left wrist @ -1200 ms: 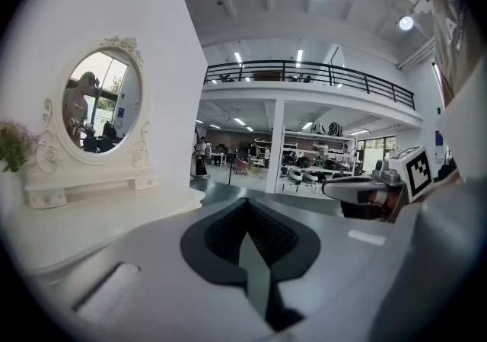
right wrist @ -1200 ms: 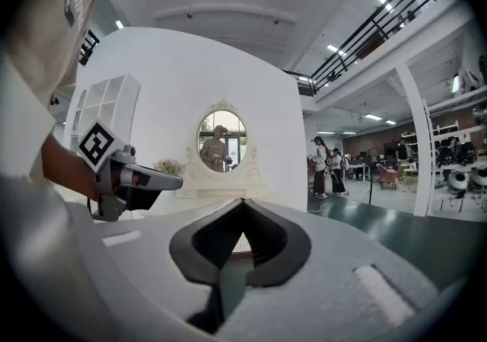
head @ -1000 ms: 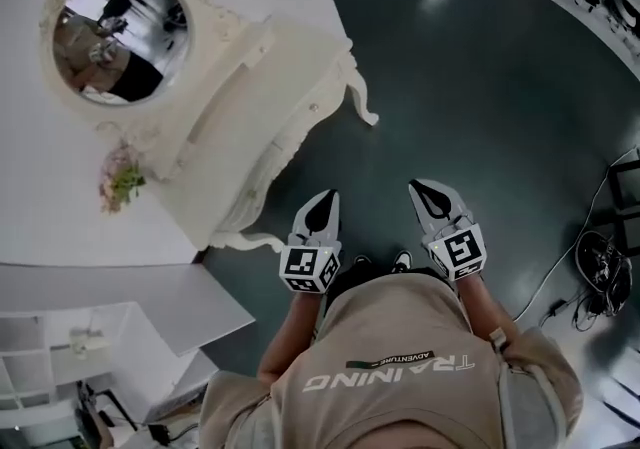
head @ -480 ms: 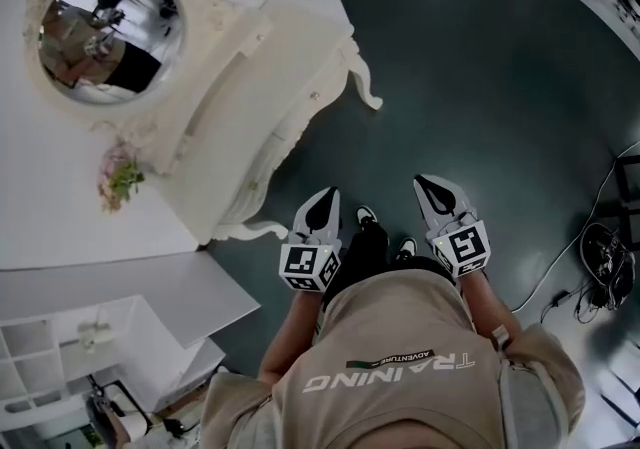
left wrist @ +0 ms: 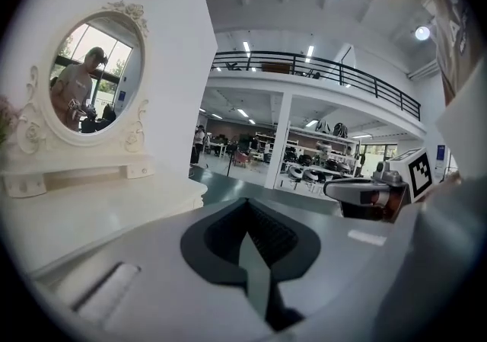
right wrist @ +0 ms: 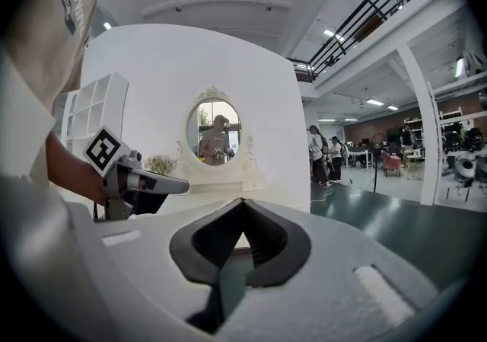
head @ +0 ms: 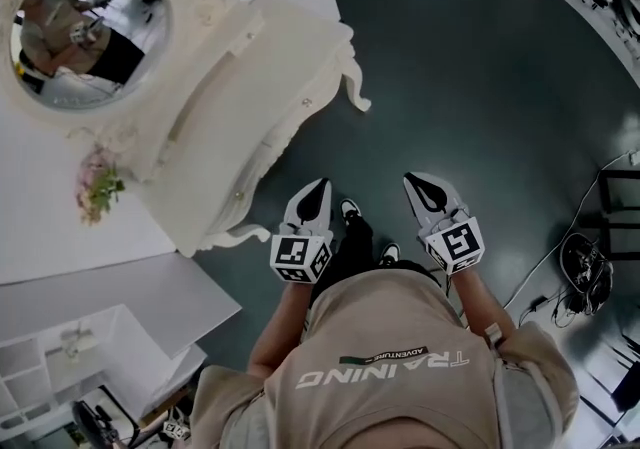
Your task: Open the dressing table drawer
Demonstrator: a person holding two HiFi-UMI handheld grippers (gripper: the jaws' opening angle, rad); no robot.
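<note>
Closest to us, both grippers are pinched shut on nothing. The left gripper (head: 318, 193) and right gripper (head: 420, 189) are held out side by side in front of the person's chest, over the dark floor (head: 480, 87), tips pointing away. Neither touches the dressing table (head: 255, 67), so we'd call this the approach. The bit that matters is that the drawer (head: 272, 147) lies ahead and off to the left of both sets of tips. Its front runs on a slant in the head view, near-left to far-right (there look to be two tiny knobs on it, hard to make out). The left gripper is clearly the nearer one, near the table's closer corner but apart from it, while the right is well apart. We reckon the jaws need to open before anything gets grabbed. Further back are a little bunch of flowers (head: 97, 187) and the oval mirror (head: 85, 32).
</note>
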